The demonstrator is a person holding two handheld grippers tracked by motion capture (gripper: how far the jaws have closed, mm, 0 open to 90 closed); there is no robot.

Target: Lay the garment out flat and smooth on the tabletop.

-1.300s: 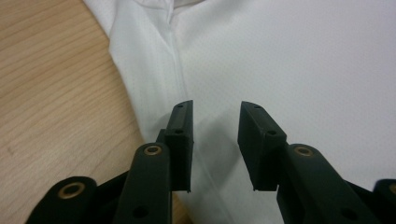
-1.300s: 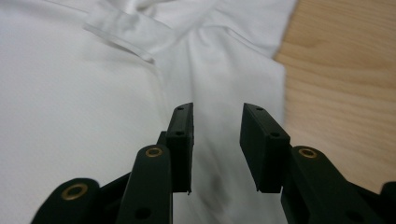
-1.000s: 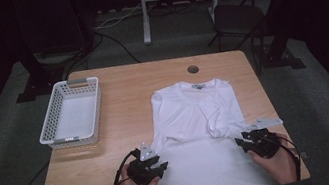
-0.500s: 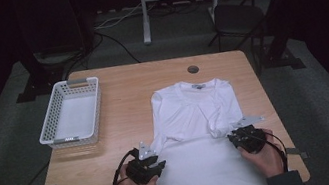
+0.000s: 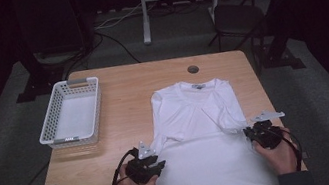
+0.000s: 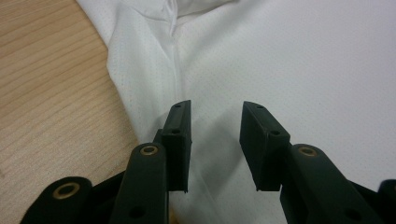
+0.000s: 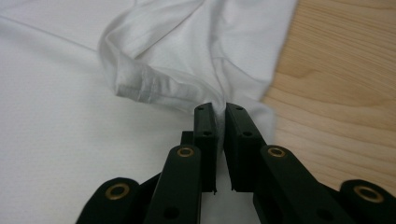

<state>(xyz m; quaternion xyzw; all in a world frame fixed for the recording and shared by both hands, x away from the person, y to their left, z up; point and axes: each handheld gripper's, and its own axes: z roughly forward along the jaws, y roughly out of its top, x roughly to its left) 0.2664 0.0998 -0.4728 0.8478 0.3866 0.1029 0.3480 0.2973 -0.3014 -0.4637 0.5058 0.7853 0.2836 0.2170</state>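
A white long-sleeved shirt (image 5: 199, 132) lies flat on the wooden table (image 5: 124, 104), sleeves folded inward. My left gripper (image 5: 157, 163) rests at the shirt's left edge. In the left gripper view it (image 6: 215, 121) is open, having narrowed slightly, with flat cloth (image 6: 280, 56) under the gap. My right gripper (image 5: 252, 133) sits at the shirt's right edge by the folded cuff (image 7: 140, 88). Its jaws have just been closing, and in the right gripper view the gripper (image 7: 220, 114) pinches a ridge of shirt fabric.
A white plastic basket (image 5: 71, 138) stands at the table's left. A round cable hole (image 5: 193, 69) sits near the far edge. Bare wood (image 7: 336, 70) lies right of the shirt. A dark chair (image 5: 249, 7) and a stand are beyond the table.
The right gripper slid left onto the shirt's edge, then drew back right a little while its jaws closed on the fabric. The left gripper stayed where it was.
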